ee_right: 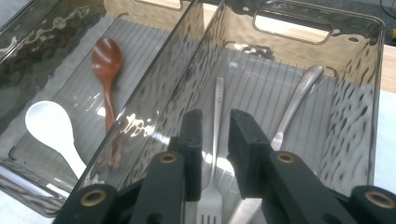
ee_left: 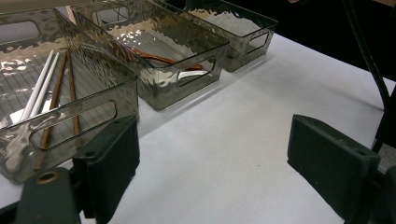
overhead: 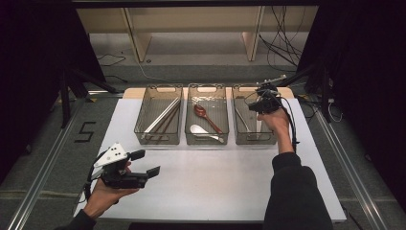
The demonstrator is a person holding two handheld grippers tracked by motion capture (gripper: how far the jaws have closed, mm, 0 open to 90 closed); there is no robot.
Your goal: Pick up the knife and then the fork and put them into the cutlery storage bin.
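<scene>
Three clear smoky bins stand in a row at the back of the white table (overhead: pixel 210 177). My right gripper (overhead: pixel 261 103) hangs over the right bin (overhead: pixel 253 142), pointing down into it. In the right gripper view its jaws (ee_right: pixel 215 119) stand a little apart. A metal fork (ee_right: pixel 218 98) lies on the bin floor below the gap, untouched by the pads. A second metal utensil (ee_right: pixel 299 100) lies beside it. My left gripper (overhead: pixel 146 163) is held at the table's front left, its jaws (ee_left: pixel 212 135) wide apart with nothing between them.
The left bin (overhead: pixel 139 125) holds white chopsticks (ee_left: pixel 42 91) and brown chopsticks (ee_left: pixel 56 100). In the middle bin (overhead: pixel 207 142) lie a brown wooden spoon (ee_right: pixel 106 60) and a white spoon (ee_right: pixel 49 123). A shelf unit and cables sit beyond the table.
</scene>
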